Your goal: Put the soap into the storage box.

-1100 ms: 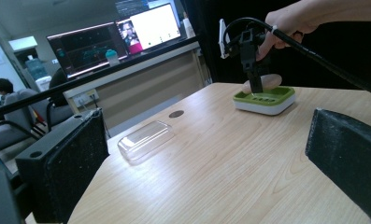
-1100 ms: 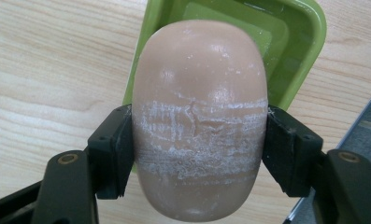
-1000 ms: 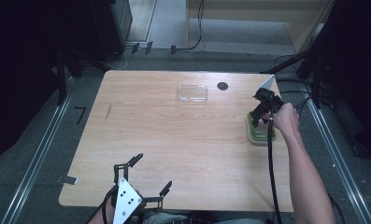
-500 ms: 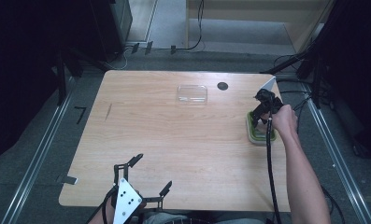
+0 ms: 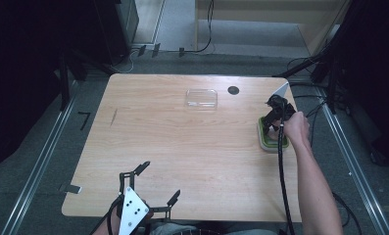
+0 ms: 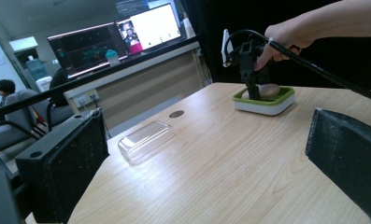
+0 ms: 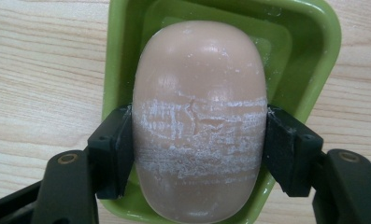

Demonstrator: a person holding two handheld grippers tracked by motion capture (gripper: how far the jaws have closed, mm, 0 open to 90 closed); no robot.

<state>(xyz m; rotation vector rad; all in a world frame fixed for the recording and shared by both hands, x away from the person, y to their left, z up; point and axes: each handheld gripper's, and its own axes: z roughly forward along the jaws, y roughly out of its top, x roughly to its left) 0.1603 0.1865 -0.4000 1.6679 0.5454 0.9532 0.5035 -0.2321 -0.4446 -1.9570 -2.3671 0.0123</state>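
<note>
A pale pink bar of soap (image 7: 199,121) with white scuff marks lies in a green soap dish (image 7: 314,42) with a white base (image 6: 265,102) at the table's right edge. My right gripper (image 7: 199,154) points straight down into the dish, and its black pads (image 7: 115,149) press on both long sides of the bar. In the high view the right gripper (image 5: 273,125) stands over the dish (image 5: 273,143), held by a hand. My left gripper (image 5: 160,180) hovers at the table's front edge with its jaws wide apart and nothing between them.
A clear plastic lid (image 5: 201,98) lies at the back middle of the wooden table (image 5: 182,147), beside a small dark round hole (image 5: 233,90). The right gripper's cable (image 5: 282,171) runs along the forearm. Desks, monitors and chairs stand beyond the table's far edge.
</note>
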